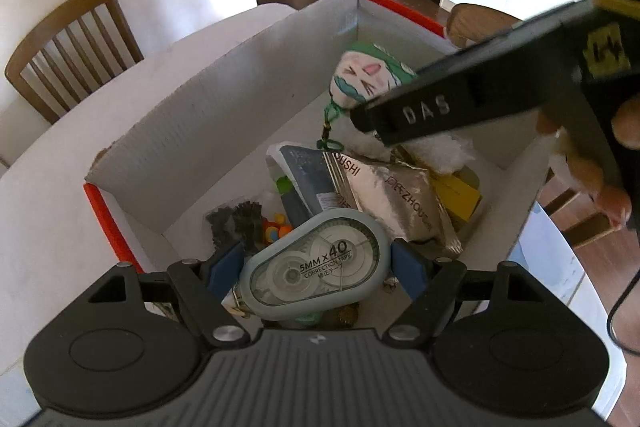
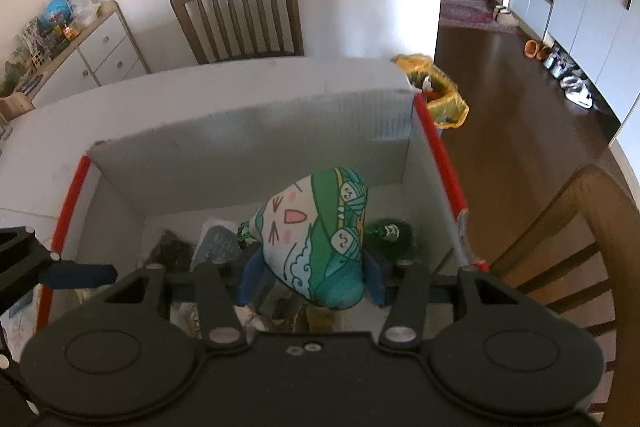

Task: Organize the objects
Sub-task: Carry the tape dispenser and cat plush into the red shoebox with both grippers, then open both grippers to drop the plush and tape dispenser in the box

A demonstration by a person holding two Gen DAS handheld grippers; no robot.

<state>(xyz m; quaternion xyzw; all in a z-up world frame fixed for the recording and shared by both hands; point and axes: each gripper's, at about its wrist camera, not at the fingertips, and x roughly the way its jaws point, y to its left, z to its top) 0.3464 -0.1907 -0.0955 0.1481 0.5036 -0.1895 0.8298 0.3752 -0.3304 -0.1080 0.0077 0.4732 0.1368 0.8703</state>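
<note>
A white cardboard box (image 1: 224, 99) with red edges stands on the white table. My left gripper (image 1: 316, 269) hangs over its near end, shut on a grey correction tape dispenser (image 1: 320, 259) held between the blue pads. In the right wrist view my right gripper (image 2: 314, 277) is shut on a cat-face plush pouch (image 2: 316, 227) in white and green, above the inside of the box (image 2: 256, 147). The left wrist view shows that pouch (image 1: 360, 75) with its green cord dangling, and a black finger (image 1: 424, 111) of the right gripper in front of it.
The box holds a silver foil packet (image 1: 396, 195), a dark blue packet (image 1: 308, 183), a yellow item (image 1: 460, 195), white fluff (image 1: 444, 147) and small dark pieces (image 1: 236, 223). Wooden chairs (image 2: 240, 15) surround the table. A yellow-lined bin (image 2: 436, 91) stands on the floor beyond it.
</note>
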